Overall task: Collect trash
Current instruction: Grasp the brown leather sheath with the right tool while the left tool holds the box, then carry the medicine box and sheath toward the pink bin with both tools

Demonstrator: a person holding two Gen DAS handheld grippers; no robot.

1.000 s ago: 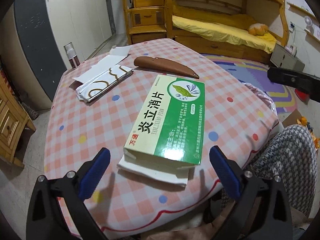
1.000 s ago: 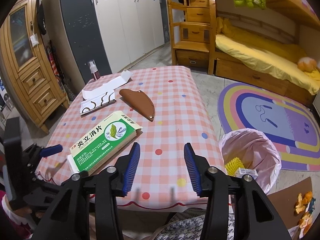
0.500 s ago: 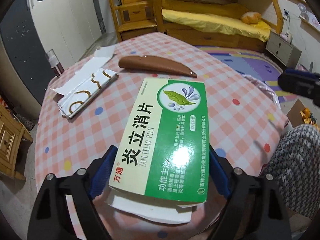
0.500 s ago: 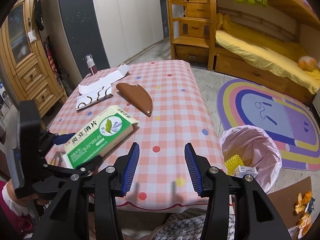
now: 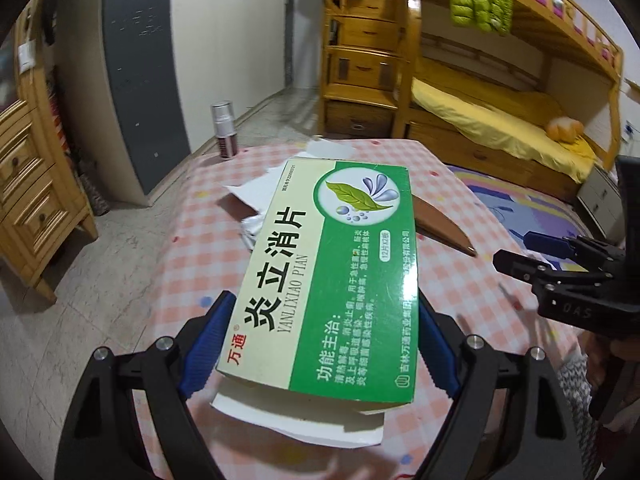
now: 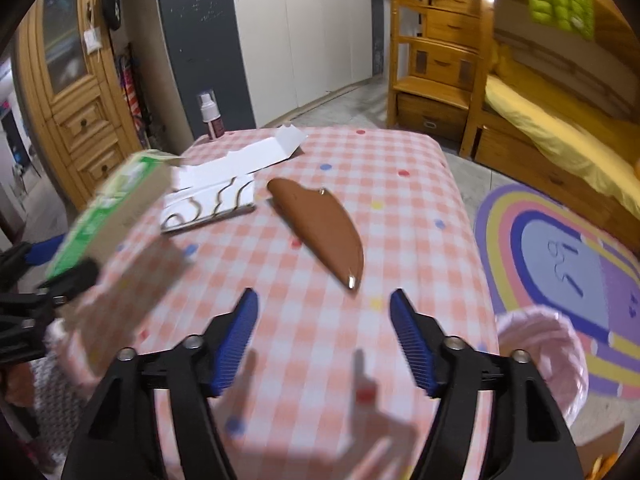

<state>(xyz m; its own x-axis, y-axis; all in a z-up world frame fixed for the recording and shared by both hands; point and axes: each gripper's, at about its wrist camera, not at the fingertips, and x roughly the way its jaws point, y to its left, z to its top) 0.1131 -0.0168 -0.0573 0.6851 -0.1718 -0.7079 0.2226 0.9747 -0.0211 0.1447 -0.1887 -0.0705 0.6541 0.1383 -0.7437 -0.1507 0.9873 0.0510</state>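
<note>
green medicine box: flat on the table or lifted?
Lifted. The green medicine box sits clamped between the left gripper fingers, tilted above the checked table; the right wrist view shows it airborne.

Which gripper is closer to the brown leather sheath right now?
Right. The right gripper hovers open just short of the brown sheath; the left gripper holds the green box farther back.

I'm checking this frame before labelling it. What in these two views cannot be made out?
- Green and white cardboard medicine box: motion-blurred in the right wrist view, print unreadable.
- Pink-lined trash bin: the right gripper covers its near rim, contents unseen.
- White flattened carton: mostly hidden behind the box in the left wrist view.
</note>
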